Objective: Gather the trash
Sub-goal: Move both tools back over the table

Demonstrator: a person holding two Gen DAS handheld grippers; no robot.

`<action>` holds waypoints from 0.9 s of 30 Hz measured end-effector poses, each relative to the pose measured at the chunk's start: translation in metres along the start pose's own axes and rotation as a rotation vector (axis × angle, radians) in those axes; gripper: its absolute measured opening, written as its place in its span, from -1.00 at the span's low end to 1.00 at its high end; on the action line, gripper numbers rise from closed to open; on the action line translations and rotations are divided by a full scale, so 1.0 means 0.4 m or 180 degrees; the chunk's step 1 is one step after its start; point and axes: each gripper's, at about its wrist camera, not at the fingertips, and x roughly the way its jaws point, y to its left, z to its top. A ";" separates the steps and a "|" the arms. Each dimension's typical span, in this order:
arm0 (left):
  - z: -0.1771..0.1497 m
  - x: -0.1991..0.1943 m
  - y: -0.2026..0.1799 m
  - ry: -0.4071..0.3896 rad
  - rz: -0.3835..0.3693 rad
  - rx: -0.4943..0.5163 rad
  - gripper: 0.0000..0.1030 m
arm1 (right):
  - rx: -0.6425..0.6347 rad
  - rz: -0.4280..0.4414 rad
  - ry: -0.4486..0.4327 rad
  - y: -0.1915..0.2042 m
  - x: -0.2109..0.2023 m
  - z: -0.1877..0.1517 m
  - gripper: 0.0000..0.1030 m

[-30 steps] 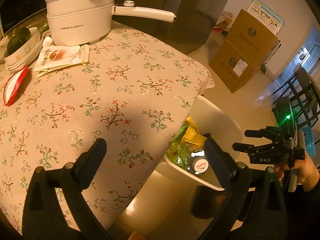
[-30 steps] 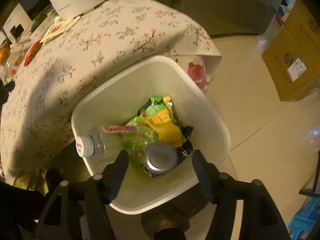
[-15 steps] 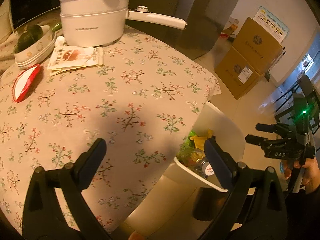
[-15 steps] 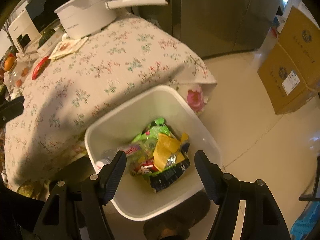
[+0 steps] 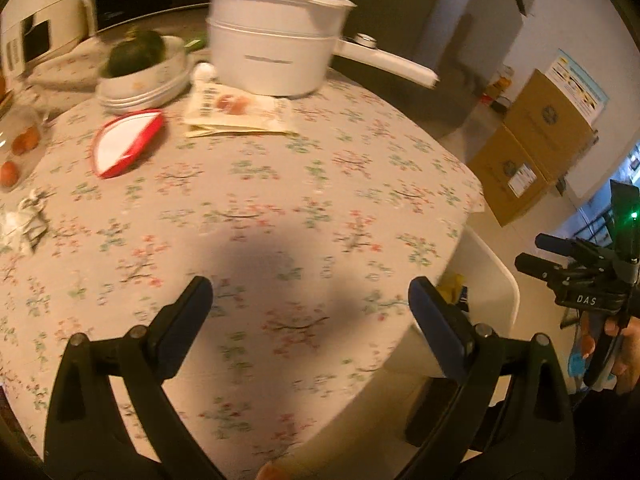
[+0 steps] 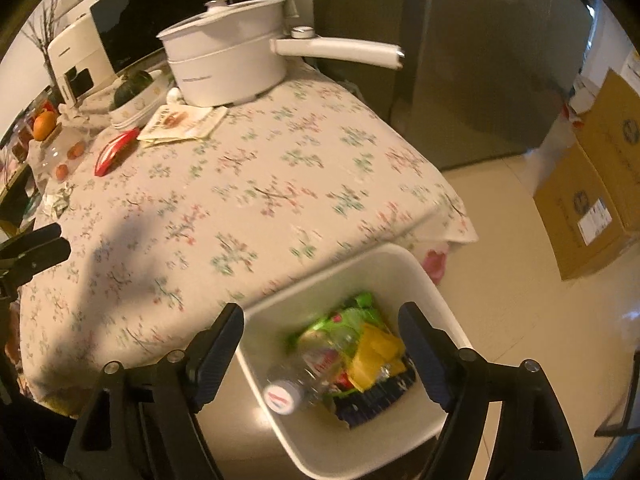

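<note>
Hanging over the white bin (image 6: 424, 280) at the bottom of the frame, the right gripper (image 6: 320, 340) is empty and its jaws are opening wider, nothing between them. A second ago a can sat right between those fingers down in the bin; now the gripper has pulled up and the bin just shows a plastic bottle (image 6: 304, 372) on top of green and yellow wrappers (image 6: 372, 344), so I'd say that drop is done.

The left gripper (image 5: 310, 308) is spread wide too, holding nothing, and has swung out over the flowered tablecloth (image 5: 280, 184). More of the table shows than before: a crumpled paper scrap (image 5: 24, 220) at the left edge, a red-and-white packet (image 5: 124, 146) and a flat paper packet (image 5: 236, 114) in front of the white pot (image 5: 276, 48) at the top. My guess is those leftovers are next, probably the paper scrap.
</note>
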 end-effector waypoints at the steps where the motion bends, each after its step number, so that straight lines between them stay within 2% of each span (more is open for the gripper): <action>1: -0.002 -0.003 0.015 -0.0025 0.0013 -0.0041 0.99 | -0.0016 -0.0005 -0.0023 0.016 0.001 0.008 0.66; 4: -0.010 -0.021 0.065 -0.0074 0.0082 -0.0131 0.99 | -0.0049 0.0009 -0.0089 0.056 0.004 0.029 0.70; 8: -0.022 -0.043 0.137 -0.0134 0.0193 -0.0277 0.99 | -0.0098 0.0042 -0.0179 0.121 0.016 0.062 0.85; 15: -0.040 -0.060 0.254 -0.0163 0.0400 -0.0493 0.99 | -0.0232 0.0118 -0.0183 0.227 0.055 0.096 0.85; 19: -0.020 -0.039 0.284 -0.0184 0.0499 -0.0329 0.99 | -0.0302 0.0156 -0.0179 0.270 0.078 0.109 0.85; 27: 0.096 0.058 0.327 -0.0271 0.0651 -0.0022 0.99 | -0.0214 0.0203 -0.0149 0.295 0.156 0.160 0.85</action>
